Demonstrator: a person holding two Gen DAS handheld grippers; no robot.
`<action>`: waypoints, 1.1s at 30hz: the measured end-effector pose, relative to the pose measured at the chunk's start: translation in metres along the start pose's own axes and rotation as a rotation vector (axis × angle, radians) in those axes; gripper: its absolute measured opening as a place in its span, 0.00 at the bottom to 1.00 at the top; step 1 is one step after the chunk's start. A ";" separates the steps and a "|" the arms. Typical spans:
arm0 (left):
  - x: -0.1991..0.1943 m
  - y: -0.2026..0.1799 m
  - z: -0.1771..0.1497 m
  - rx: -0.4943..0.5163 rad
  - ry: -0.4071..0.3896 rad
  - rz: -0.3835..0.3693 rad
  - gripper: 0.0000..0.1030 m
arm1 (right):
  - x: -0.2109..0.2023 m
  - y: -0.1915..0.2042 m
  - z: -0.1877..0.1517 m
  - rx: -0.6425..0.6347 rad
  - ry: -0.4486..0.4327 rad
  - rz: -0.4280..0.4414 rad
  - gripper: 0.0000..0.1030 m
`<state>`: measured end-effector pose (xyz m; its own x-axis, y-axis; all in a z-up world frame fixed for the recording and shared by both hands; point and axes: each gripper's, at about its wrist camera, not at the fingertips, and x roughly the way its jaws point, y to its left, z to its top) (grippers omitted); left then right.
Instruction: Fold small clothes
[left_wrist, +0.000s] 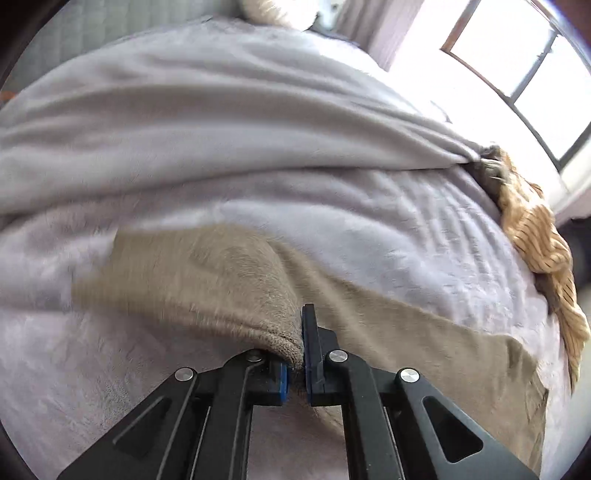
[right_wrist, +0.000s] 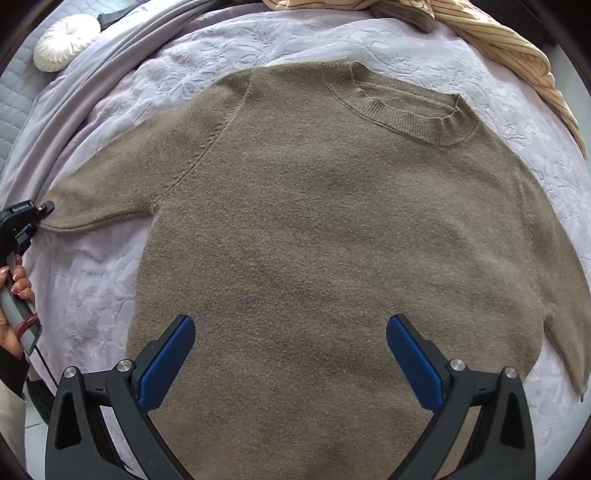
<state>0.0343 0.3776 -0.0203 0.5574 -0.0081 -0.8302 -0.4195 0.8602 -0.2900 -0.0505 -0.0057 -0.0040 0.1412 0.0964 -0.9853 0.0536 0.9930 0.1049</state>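
Right gripper (right_wrist: 290, 360) hangs released over the lower body of the taupe sweater (right_wrist: 332, 240), jaws spread wide, blue pads (right_wrist: 168, 369) clear of the knit, nothing between them. Sweater lies flat, front up, spread on the lavender embossed bedspread (right_wrist: 258, 40); ribbed collar (right_wrist: 406, 110) at the sweater's far end, hem nearest the right wrist camera. Left gripper (left_wrist: 295, 354) is clenched on the cuff end of the sweater's sleeve (left_wrist: 207, 280), blue pads pinching the knit edge; left view is motion-blurred, sleeve fabric rises off the bedspread just beyond the jaws. In the right view the same gripper (right_wrist: 40, 210) sits at the sleeve tip, off the sweater's left side, with the person's left hand (right_wrist: 16, 291) on its handle below it. Sweater's other sleeve (right_wrist: 565, 332) runs down along its right side, flat on the bedspread. Beyond the collar, a tan striped garment (right_wrist: 517, 55) lies bunched at the bedspread's far edge, apart from the sweater. Far beyond the sweater's left shoulder: a folded grey blanket (right_wrist: 110, 66) running along the bed, then a round white cushion (right_wrist: 64, 42). Left view also shows a bright window (left_wrist: 517, 66) far off, past the striped garment.
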 end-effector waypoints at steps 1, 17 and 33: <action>-0.006 -0.014 0.002 0.038 -0.019 -0.017 0.07 | -0.001 -0.003 -0.001 0.007 -0.005 0.005 1.00; -0.053 -0.335 -0.160 0.737 0.114 -0.447 0.07 | -0.036 -0.131 -0.043 0.296 -0.091 0.004 1.00; -0.065 -0.336 -0.225 0.984 0.122 -0.326 0.99 | -0.024 -0.219 -0.064 0.376 -0.096 -0.016 1.00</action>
<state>-0.0218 -0.0253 0.0238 0.4401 -0.3185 -0.8396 0.5376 0.8423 -0.0378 -0.1290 -0.2211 -0.0121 0.2282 0.0570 -0.9719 0.4123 0.8987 0.1496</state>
